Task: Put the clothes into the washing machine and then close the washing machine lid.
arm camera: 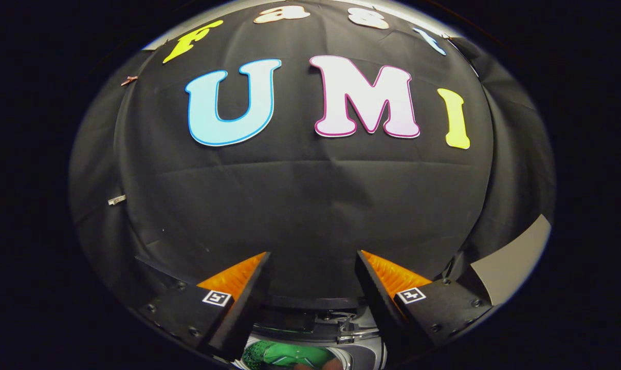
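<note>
Jaws stand wide apart with nothing held between them; the gripper [313,267] points at the black cloth wall [300,205] of the booth, and its two fingers [243,303] frame a bare stretch of that cloth. Each finger carries a small square black-and-white marker tag [216,297] on its upper face.

Low down, between the fingers and just beneath their tips, sits part of the washing machine [315,324]: a dark curved rim with a silvery metal fitting at its middle that looks like a hinge or latch. Below that rim a round opening shows, and inside it lies a green piece of clothing [285,355] with a paler speckled patch on its left side. The garment sits within the opening, well under the fingers and not touched by either of them. Whether the machine's lid is raised or lowered cannot be told from this angle, since so little of it is in sight.

Off to the right, beyond the right finger, a flat pale grey panel [516,257] slants upward against the cloth.
</note>
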Demonstrator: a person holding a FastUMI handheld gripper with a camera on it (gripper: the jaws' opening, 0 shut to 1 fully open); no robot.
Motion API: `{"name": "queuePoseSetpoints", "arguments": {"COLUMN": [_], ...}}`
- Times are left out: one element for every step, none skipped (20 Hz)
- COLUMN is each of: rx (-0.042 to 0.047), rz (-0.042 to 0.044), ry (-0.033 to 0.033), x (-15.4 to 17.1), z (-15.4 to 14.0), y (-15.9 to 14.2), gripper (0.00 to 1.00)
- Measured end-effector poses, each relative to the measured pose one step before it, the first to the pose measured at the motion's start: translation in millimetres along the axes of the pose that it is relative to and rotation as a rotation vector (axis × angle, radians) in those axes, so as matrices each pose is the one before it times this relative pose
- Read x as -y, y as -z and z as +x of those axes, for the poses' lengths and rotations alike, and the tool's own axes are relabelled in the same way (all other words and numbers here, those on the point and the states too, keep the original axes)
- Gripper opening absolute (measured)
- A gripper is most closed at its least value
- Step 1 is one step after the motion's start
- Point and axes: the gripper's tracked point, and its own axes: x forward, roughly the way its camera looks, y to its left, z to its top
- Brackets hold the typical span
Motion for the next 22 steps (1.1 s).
{"name": "queuePoseSetpoints", "arguments": {"rx": [-0.0162, -0.01148, -0.00651, -0.00002, 0.00592, 0.00748, 0.00682, 0.00393, -0.00168, -0.004, -0.00465, -0.0043, 0.00082, 0.00653, 0.00933, 0.00614, 0.0052, 0.00492, 0.00921, 0.0102, 0.00871, 0.00548], "rz": [-0.00099, -0.00204, 0.00056, -0.00202, 0.00012, -0.00205, -0.00045, -0.0005, -0.00106, 0.00007, 0.0013, -0.00093, 0.00114, -0.00026, -0.00081, 0.00003, -0.00058, -0.00084, 0.00186, 0.00208, -0.0041, -0.00293], "ry": [-0.00611, -0.00401, -0.00182, -0.00115, -0.00097, -0.00137, -0.00052, -0.00059, -0.0015, -0.00333, -0.00416, -0.00482, -0.00463, -0.00455, -0.00306, -0.0016, -0.00113, -0.00297, -0.00107, 0.00363, 0.00532, 0.0048], "x": [-0.58, -0.09, -0.4, -0.53, -0.3, 0.16, -0.19, -0.83, -0.04, -0.6, -0.76, -0.74, -0.79, -0.62, -0.61, 0.45, -1.04, -0.21, -0.77, 0.56, -0.36, -0.25], "z": [-0.81, -2.94, -4.61, -6.71, -3.97, -3.8, -4.06, -3.49, -2.26, -5.25, -5.76, -3.94, -4.96, -4.96, -4.45, -4.02, -4.41, -3.68, -4.22, -4.32, -3.85, -3.47], "y": [0.81, 2.22, 2.32, 1.96, 1.6, 0.16, 0.46, 2.42, 2.25, 2.99, 2.62, 2.75, 3.05, 2.23, 2.58, 3.07, 2.81, 3.58, 2.51, 1.7, 3.03, 3.02], "gripper": [1.0, 1.0, 1.0, 1.0, 1.0, 1.0, 1.0, 1.0, 1.0, 1.0, 1.0, 1.0, 1.0, 1.0, 1.0, 1.0, 1.0, 1.0, 1.0, 1.0, 1.0, 1.0]}}
